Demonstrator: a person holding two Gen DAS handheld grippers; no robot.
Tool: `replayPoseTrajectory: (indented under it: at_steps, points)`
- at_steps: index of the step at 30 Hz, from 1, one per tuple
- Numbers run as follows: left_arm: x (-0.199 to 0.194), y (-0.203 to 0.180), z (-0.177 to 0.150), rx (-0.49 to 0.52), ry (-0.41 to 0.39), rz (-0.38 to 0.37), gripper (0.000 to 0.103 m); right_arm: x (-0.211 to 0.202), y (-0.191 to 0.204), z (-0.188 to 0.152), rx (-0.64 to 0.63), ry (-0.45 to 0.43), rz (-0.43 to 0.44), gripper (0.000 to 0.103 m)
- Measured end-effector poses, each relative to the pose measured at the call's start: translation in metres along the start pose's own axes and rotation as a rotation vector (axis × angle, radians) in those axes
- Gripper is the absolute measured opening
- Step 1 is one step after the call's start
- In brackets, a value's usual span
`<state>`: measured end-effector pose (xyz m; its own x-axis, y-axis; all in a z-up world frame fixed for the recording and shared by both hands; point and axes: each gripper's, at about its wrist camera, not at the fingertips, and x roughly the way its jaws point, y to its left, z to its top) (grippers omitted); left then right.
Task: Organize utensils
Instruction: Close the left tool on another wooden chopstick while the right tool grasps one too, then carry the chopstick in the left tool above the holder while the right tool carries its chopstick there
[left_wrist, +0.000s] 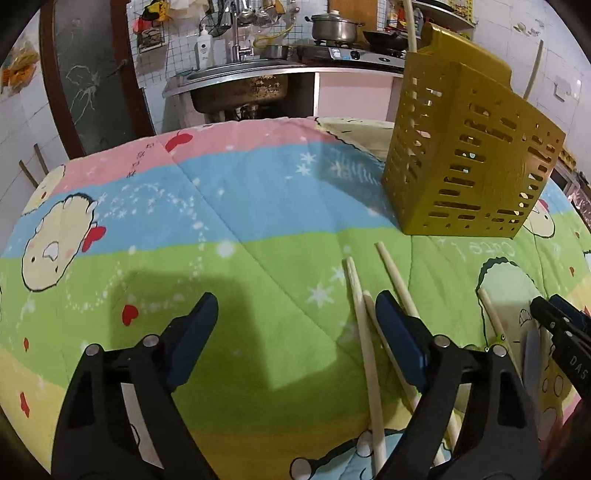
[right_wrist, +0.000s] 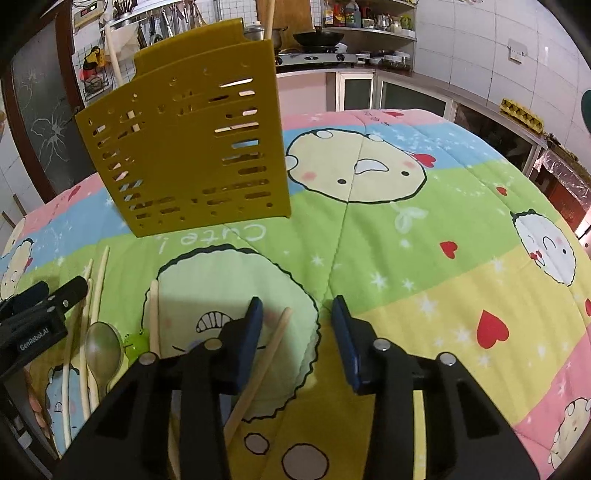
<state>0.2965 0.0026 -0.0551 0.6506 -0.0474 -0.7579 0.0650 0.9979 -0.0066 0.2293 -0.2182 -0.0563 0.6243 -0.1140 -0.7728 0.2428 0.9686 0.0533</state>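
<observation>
Jaws, both pairs: spread apart, gripping nothing; left gripper over bare green quilt; right gripper low over the pale round cartoon patch.

Item 1, nearest: one chopstick beside and partly under the right gripper's left finger; long axis slanting up and to the right, tip just inside the gap between the jaws; judged the likeliest next pick, the right hand being nearer; a small shift leftward would centre it, and jaws closing across the stick rather than along it.

Item 2: loose chopsticks by the left gripper's right finger, lying roughly lengthwise, away from the camera; some cross; exact count cannot be told.

Item 3: spoon, bowl up, between the two grippers, among further chopsticks.

Item 4: another chopstick, nearly parallel to the viewing line, just right of the spoon.

Item 5: surface, covered by a striped cartoon quilt.

Item 6, farther: yellow slotted holder, upright on the quilt, ahead and left of the right gripper, ahead and right of the left; pale sticks show through its slots and above its rim, so it seems partly filled.

Item 7, farthest: kitchen sink and stove.

Pose: both hands held low, pointing forward and slightly down.
</observation>
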Motion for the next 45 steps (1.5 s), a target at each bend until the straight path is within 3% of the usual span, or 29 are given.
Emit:
replayPoseTrajectory:
  at_steps: [10, 15, 20, 30, 36, 45]
  points:
    - [0.001, -0.004, -0.007, 0.030, 0.028, -0.002, 0.076, -0.002, 0.004, 0.000, -0.009, 0.008, -0.015, 0.039]
    - [0.005, -0.012, -0.001, 0.045, 0.036, -0.008, 0.064, -0.001, 0.005, 0.001, 0.010, 0.029, -0.018, 0.035]
    - [0.012, -0.018, 0.007, 0.044, 0.045, -0.020, 0.062, 0.003, 0.006, 0.005, 0.046, 0.047, -0.009, 0.027]
    - [0.018, -0.026, 0.019, 0.045, 0.065, -0.054, 0.024, 0.009, 0.008, 0.012, 0.070, 0.063, 0.002, 0.007]
    - [0.023, -0.022, 0.024, 0.017, 0.067, -0.059, 0.007, 0.010, 0.006, 0.017, 0.075, 0.065, 0.025, 0.007]
    - [0.004, -0.018, 0.026, -0.006, 0.019, -0.075, 0.006, -0.009, -0.003, 0.031, 0.078, -0.011, 0.036, 0.007]
